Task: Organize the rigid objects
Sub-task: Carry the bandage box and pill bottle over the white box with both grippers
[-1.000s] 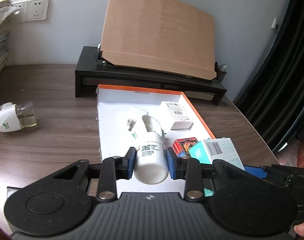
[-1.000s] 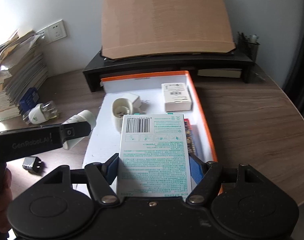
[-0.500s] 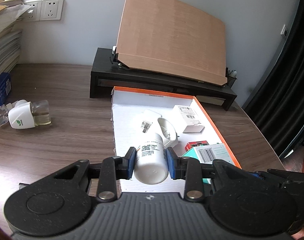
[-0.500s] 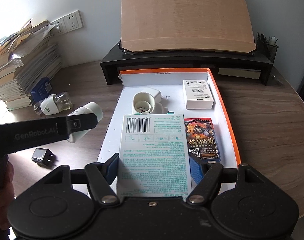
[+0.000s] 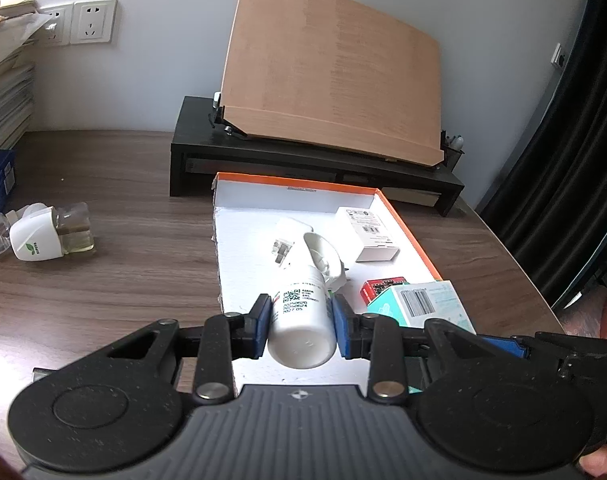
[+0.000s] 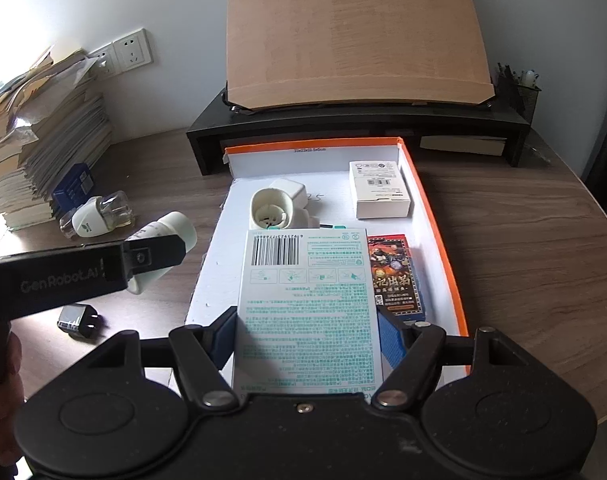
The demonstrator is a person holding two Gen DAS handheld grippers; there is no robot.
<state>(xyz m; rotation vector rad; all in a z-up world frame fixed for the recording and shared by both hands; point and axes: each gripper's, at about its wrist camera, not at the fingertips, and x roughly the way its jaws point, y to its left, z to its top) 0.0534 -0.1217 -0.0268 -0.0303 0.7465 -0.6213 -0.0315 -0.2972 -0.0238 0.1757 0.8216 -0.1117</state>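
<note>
I see the dark wood-grain table [image 6: 523, 240] carrying a shallow white cardboard tray with an orange rim [image 6: 435, 216]. My right gripper [image 6: 309, 332] has its jaws clamped on a flat white box printed in teal with a barcode [image 6: 307, 304], held above the tray's near end. My left gripper [image 5: 301, 320] has its jaws clamped on a small white plastic bottle [image 5: 301, 324], over the tray's near left edge.
</note>
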